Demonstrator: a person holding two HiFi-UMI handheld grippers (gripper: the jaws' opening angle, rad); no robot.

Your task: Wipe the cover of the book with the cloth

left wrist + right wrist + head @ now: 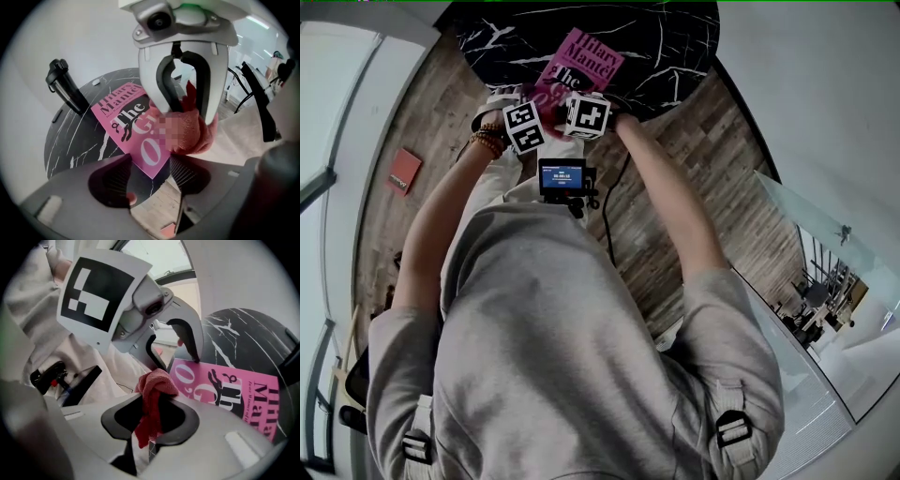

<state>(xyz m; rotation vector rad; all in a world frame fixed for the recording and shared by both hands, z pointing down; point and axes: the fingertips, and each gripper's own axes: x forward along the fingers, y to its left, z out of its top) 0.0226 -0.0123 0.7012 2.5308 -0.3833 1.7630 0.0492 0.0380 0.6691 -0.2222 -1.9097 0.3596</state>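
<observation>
Wiping seems barely begun: the right gripper (149, 426) clenches the cloth (153, 392) at the book's (234, 390) near corner, the left gripper (150, 169) gapes empty beside it, and most of the cover likely remains.

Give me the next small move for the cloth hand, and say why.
Probably sweep the right tongs across the book toward its title. They are shut on the red cloth, which sits at the cover's near corner; most of the pink cover lies beyond it. The left tongs stand open by that corner.

Pink book (581, 66) flat on black marble table (675, 42).
</observation>
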